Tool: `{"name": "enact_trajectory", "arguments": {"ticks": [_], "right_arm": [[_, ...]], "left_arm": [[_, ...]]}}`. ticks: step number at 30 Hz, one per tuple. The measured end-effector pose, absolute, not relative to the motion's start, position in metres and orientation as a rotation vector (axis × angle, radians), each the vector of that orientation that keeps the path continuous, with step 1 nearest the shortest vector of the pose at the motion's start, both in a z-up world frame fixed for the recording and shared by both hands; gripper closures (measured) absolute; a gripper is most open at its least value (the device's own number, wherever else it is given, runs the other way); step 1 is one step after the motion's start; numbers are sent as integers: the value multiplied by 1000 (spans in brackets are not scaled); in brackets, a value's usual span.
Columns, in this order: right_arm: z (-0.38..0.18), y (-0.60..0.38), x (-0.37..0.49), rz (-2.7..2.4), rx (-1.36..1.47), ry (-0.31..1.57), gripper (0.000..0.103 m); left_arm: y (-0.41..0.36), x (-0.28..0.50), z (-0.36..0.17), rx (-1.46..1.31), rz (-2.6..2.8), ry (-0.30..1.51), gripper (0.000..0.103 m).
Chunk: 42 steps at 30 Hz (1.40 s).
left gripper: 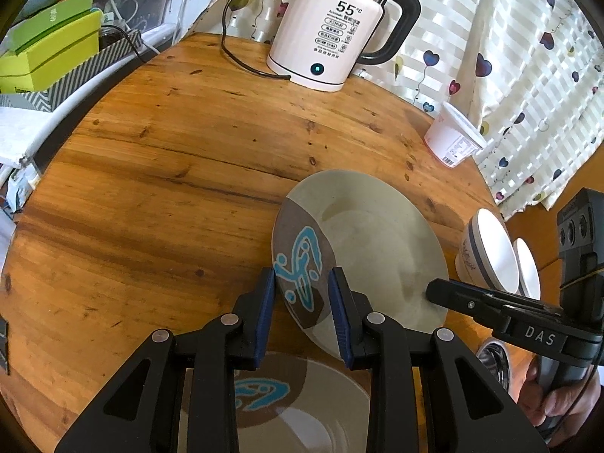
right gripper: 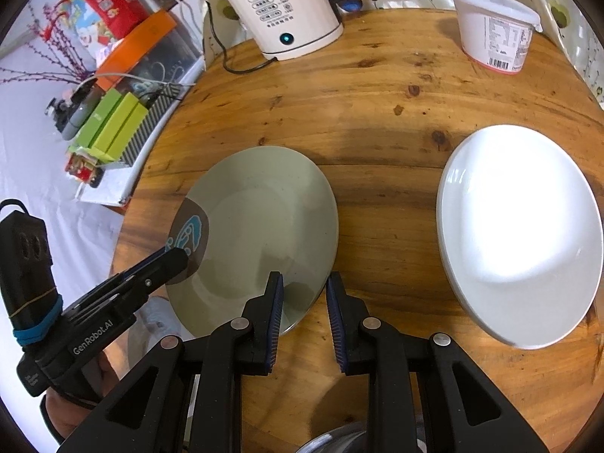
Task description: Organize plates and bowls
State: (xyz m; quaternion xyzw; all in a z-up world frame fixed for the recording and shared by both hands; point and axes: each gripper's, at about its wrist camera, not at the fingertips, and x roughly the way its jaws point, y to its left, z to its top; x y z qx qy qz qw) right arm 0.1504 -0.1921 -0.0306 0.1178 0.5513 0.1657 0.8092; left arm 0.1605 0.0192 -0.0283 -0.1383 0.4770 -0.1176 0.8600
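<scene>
A grey-green plate (left gripper: 373,249) with a brown and blue motif is tilted up off the round wooden table (left gripper: 170,173). My left gripper (left gripper: 302,302) is shut on its near rim at the motif. It also shows in the right wrist view (right gripper: 260,226), where my right gripper (right gripper: 304,302) straddles the opposite rim, jaws apart. A second matching plate (left gripper: 302,407) lies flat under my left gripper. A white bowl (right gripper: 521,234) sits at right; in the left wrist view two white bowls (left gripper: 490,256) show at the right edge.
A white electric kettle (left gripper: 328,34) with a black cord stands at the table's back. A white lidded tub (right gripper: 494,30) stands at the back right. Green boxes (left gripper: 49,45) sit beyond the left edge. A metal vessel (left gripper: 494,362) lies near the front.
</scene>
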Motion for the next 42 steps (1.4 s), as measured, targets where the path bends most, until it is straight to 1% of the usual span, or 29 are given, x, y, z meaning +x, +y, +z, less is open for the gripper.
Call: {"name": "enact_trajectory", "arguments": {"ticks": [22, 42], "right_arm": [[-13, -156, 103, 447, 196, 1156, 80], [-25, -123, 68, 521, 143, 1194, 80]], "left_arm": [[52, 98, -12, -315, -162, 955, 74], [78, 43, -23, -346, -84, 956, 74]]}}
